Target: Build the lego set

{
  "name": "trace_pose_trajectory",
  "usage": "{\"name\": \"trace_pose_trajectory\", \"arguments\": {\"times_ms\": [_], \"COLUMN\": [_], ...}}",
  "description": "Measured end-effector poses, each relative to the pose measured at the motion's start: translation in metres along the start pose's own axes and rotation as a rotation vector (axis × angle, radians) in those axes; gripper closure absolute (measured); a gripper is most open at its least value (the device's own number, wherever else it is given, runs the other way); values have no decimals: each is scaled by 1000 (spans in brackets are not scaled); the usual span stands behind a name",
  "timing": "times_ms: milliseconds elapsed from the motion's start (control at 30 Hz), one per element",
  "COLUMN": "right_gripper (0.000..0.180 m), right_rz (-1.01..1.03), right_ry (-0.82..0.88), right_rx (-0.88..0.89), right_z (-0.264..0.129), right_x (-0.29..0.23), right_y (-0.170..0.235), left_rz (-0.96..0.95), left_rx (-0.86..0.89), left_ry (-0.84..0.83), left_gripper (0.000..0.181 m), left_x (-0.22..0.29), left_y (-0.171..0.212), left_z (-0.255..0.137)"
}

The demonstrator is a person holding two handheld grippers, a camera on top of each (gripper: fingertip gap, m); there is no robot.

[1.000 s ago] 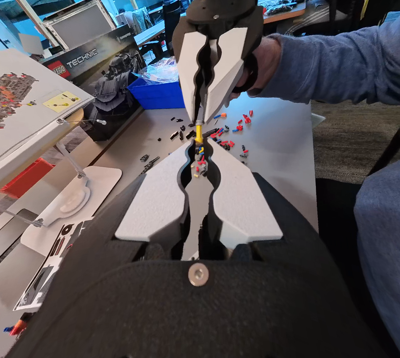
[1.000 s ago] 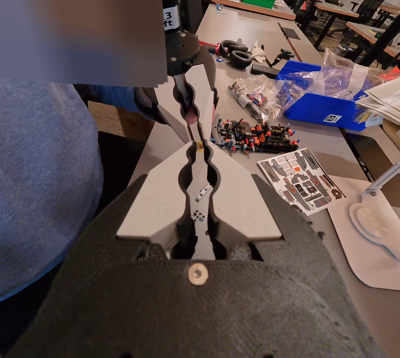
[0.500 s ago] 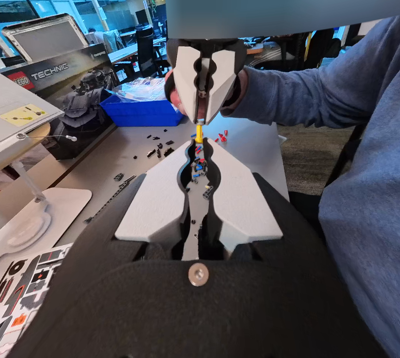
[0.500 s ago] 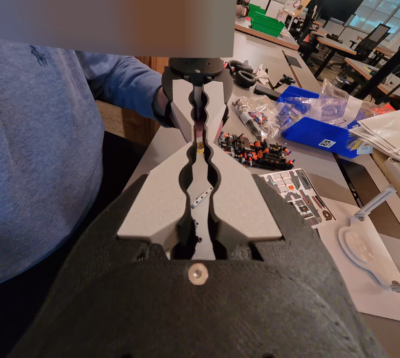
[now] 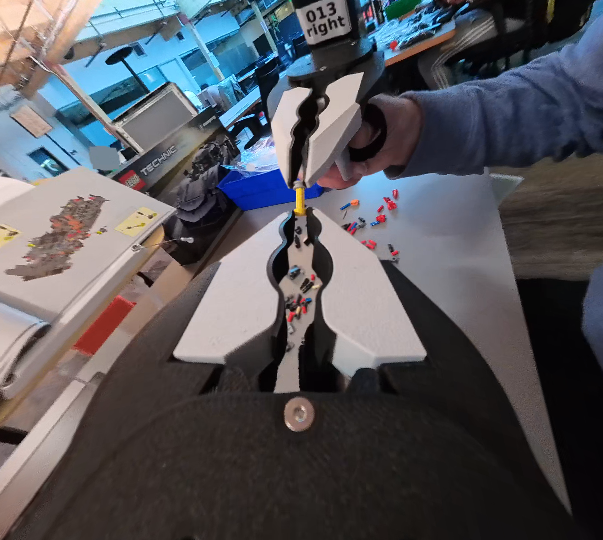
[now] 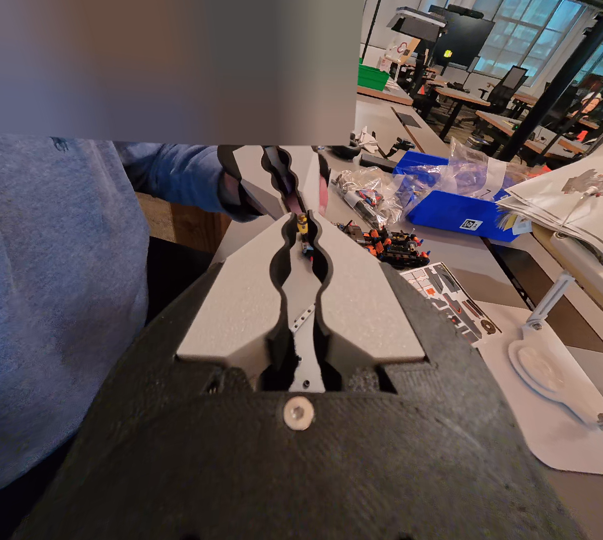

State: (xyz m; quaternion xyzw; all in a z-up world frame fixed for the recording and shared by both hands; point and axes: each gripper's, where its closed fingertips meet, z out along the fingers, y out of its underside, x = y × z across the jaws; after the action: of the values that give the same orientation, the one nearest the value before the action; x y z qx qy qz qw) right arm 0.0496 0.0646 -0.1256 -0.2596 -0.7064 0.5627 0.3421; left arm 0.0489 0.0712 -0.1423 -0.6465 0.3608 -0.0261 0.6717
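A short yellow Lego axle piece (image 5: 298,202) with a grey collar at its upper end is held in the air between both grippers, above the grey table (image 5: 440,263). My left gripper (image 5: 298,214) is shut on its lower end. My right gripper (image 5: 297,182) comes down from above, shut on the upper end. In the right wrist view the yellow piece (image 6: 302,225) sits between my right gripper's tips (image 6: 301,215), with the left gripper (image 6: 277,188) just behind it. Its far end is hidden there.
Loose red, blue and black pieces (image 5: 375,220) lie scattered on the table. A partly built chassis (image 6: 391,245), a sticker sheet (image 6: 450,302), parts bags (image 6: 368,194) and a blue bin (image 6: 456,217) are nearby. An instruction booklet (image 5: 65,240) on a stand and the set's box (image 5: 163,158) stand at the left. Only a small space, under 4 cm, lies between the two pairs of fingers.
Both grippers stay joined on the yellow piece while both hands shift and tilt. The yellow piece now sits deeper between the right gripper's fingers.
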Motion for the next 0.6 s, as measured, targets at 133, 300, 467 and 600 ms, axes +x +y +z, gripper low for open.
{"name": "trace_pose_trajectory", "arguments": {"times_ms": [133,300,467,600], "right_gripper": [177,177,177,177], "right_rz": [19,53,87,131], "right_ry": [28,71,116,139], "right_rx": [17,47,76,96], "right_z": [-3,-7,-10,-11], "right_x": [2,7,12,14], "right_y": [-1,-2,-2,-2], "left_rz": [99,204,301,360], "left_rx": [-49,-133,-202,-245], "left_ry": [-53,-133,-201,-242], "left_gripper": [175,175,175,176], "left_x": [-4,-9,-14,-18], "left_y": [-2,-3,-3,-2], "left_z": [2,6,9,11]}}
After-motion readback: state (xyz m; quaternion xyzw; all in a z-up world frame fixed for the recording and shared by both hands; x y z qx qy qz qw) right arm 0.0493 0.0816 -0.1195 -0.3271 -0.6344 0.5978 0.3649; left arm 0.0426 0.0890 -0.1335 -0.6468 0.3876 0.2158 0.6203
